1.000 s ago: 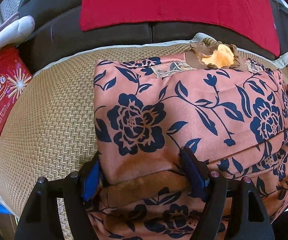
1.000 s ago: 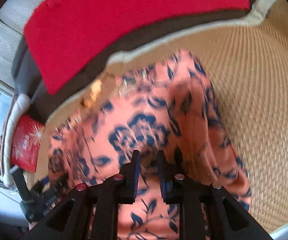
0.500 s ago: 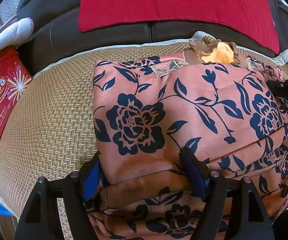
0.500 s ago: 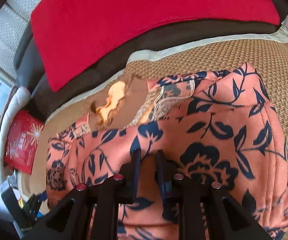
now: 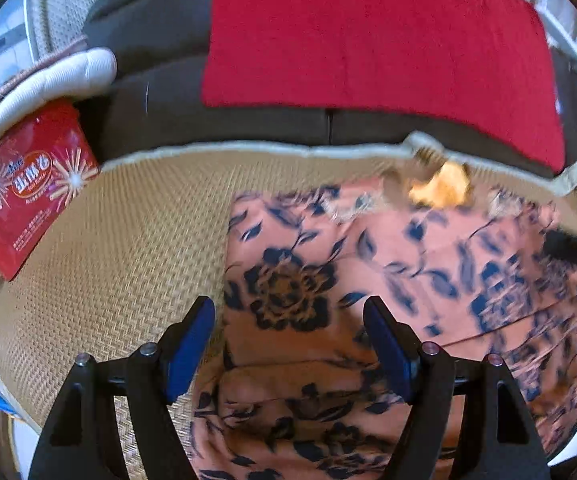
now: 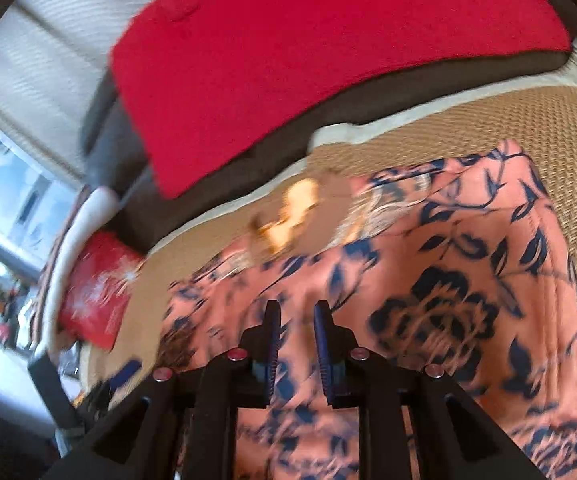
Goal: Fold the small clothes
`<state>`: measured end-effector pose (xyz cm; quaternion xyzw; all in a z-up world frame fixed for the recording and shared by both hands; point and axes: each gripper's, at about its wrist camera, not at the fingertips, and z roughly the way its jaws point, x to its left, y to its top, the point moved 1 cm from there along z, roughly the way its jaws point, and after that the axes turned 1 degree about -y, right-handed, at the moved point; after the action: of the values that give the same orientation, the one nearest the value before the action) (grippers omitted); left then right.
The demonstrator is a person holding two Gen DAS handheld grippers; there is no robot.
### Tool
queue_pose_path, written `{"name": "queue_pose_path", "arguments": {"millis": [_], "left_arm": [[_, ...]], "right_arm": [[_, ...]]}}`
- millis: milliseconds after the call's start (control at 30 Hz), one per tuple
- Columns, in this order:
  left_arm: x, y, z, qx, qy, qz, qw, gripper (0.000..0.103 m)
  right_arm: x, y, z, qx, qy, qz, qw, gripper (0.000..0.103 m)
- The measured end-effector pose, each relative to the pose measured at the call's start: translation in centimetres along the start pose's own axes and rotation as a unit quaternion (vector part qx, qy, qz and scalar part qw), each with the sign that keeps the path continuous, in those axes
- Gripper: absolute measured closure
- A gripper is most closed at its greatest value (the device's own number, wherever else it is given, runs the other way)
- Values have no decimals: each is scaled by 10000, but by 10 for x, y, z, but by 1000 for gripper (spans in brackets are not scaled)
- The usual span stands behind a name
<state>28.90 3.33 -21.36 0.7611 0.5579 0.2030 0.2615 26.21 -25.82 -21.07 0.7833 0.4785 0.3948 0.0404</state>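
Across the dark brown sofa point(image 5: 216, 120), a woven tan straw mat point(image 5: 128, 248) with a pale cloth border covers the seat, and a red rectangular towel point(image 5: 368, 40) hangs down the backrest. On the mat's right part lies the folded salmon-pink garment with navy flowers point(image 5: 368, 264), its left edge straight, with bare mat beyond it to the left. A red snack packet point(image 5: 24, 192) leans at the mat's far left edge, well apart from the garment. The left gripper point(image 5: 288, 316) hovers over the garment's near left corner, jaws wide apart, holding nothing. The right gripper point(image 6: 294, 320) has its jaws nearly together with a narrow gap; whether cloth is pinched I cannot tell.
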Motion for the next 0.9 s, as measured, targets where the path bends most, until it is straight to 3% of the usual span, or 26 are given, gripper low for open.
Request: {"name": "queue_pose_path", "arguments": {"millis": [100,200,300,433,567,667,800,900], "left_arm": [[-22,-3,-5,-69,-247,146,9996,26],[-47,-9,2,27,-269,462,9986,26],[-62,-17,16,323,-377,590,9970,26],[-65,-35,35,896,-535,636,9925,26],[-67,-42,26,840,-554,777,9919,26],[-64,-44,15,738,-599,612,9936,26],[-51,-35,-6,275,-818,160,9961,26],[-41,-30,-11,102,-786,-34,9968,26]], "right_arm": [[10,-16,1,236,71,-127,9996,82],[14,-28,11,511,-102,-214,9984,82],[10,-38,23,849,-416,-253,9952,82],[-2,-50,19,1058,-366,-46,9937,83],[-8,-59,11,1155,-281,-68,9929,83],[-12,-55,-1,1181,-200,-73,9928,84],[-37,-30,-38,371,-104,224,9990,82],[-71,-8,-69,-289,-224,686,9970,81]]}}
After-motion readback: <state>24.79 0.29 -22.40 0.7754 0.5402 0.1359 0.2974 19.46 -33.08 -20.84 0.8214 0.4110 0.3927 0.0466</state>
